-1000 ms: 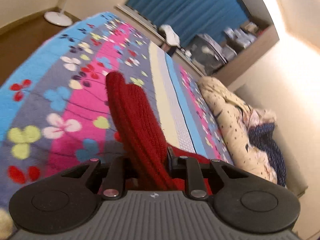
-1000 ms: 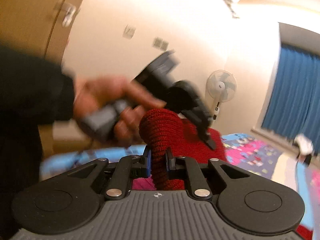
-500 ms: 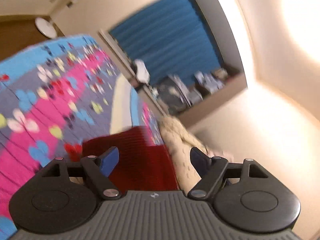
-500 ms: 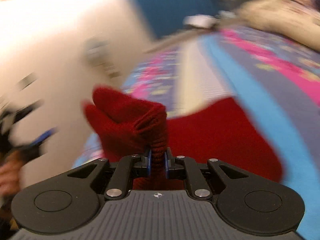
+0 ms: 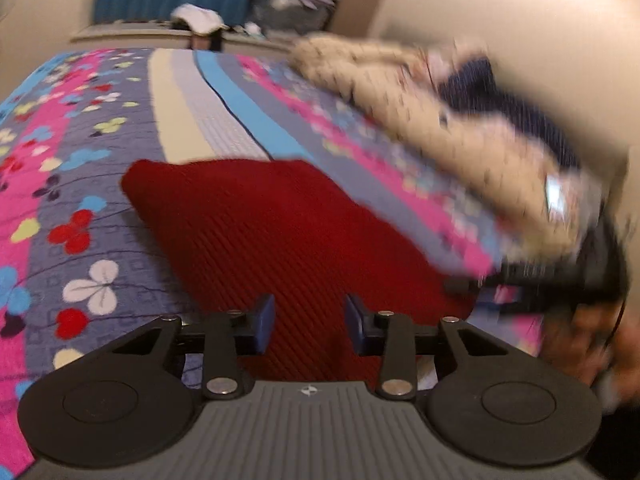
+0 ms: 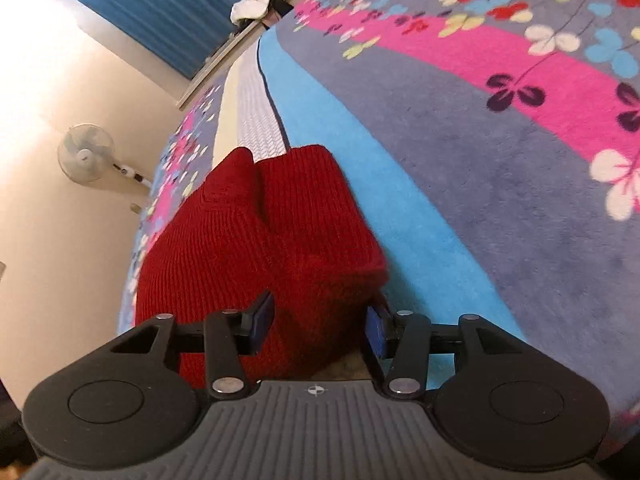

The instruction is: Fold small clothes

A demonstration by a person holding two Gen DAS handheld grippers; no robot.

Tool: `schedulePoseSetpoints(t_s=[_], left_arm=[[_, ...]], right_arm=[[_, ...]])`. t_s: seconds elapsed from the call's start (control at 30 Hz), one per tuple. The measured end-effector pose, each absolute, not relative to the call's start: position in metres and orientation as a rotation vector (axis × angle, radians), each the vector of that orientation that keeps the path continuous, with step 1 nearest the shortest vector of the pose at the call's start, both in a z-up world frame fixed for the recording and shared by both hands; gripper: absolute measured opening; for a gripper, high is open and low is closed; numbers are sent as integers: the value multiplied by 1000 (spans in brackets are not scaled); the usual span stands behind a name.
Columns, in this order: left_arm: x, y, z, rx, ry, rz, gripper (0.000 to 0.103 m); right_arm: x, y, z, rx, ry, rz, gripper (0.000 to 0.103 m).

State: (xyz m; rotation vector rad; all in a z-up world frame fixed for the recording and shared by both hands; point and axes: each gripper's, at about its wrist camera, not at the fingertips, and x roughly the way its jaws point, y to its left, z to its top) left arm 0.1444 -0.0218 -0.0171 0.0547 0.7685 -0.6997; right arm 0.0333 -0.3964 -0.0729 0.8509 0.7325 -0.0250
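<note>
A dark red knit garment (image 5: 280, 224) lies flat on the flowered bedspread (image 5: 80, 184). My left gripper (image 5: 310, 328) hovers over its near edge. The jaws are closing, apart, with red cloth showing beneath the gap and neither pad pressing it. In the right wrist view the garment (image 6: 256, 240) lies folded with a crease down its middle. My right gripper (image 6: 320, 324) straddles its near corner. Its jaws are opening and the pads stand off the cloth. At the right of the left wrist view, a blurred hand (image 5: 600, 344) holds the right gripper (image 5: 476, 294).
A cream dotted quilt (image 5: 420, 92) and a navy cloth (image 5: 500, 92) are heaped along the bed's far right side by the wall. Blue curtains (image 6: 168, 4), a white cloth (image 6: 252, 4) on the ledge and a standing fan (image 6: 86, 152) lie beyond the bed.
The red garment was held up, pinched in both grippers. Both have let go and it now lies folded on the bed. The left jaws spread wide, then narrowed; the right jaws opened.
</note>
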Motion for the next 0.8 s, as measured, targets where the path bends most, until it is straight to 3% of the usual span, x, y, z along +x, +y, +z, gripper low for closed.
schedulePoseSetpoints(t_s=[0.03, 0.07, 0.2, 0.27, 0.37, 0.4, 0.57, 0.7, 0.8], left_arm=[[145, -30, -28, 118, 796, -699, 39], [143, -40, -39, 194, 819, -701, 39], [126, -56, -59, 358, 777, -718, 39], [130, -55, -61, 329, 787, -718, 39], [131, -49, -59, 340, 811, -734, 40], [130, -45, -52, 337, 811, -735, 40], [122, -26, -13, 187, 694, -720, 40], [136, -37, -38, 266, 803, -653, 40], [129, -49, -44, 393, 769, -662, 41]], right_arm=[[38, -398, -76, 849, 752, -1, 41], [45, -396, -73, 824, 756, 15, 19], [29, -382, -20, 544, 515, 117, 16], [30, -380, -16, 467, 526, 109, 16], [62, -390, -62, 461, 886, 17, 23], [62, -399, -70, 548, 915, -1, 28], [53, -402, -34, 501, 773, -13, 47], [54, -403, -5, 327, 659, -85, 48], [58, -406, 5, 275, 582, -69, 48]])
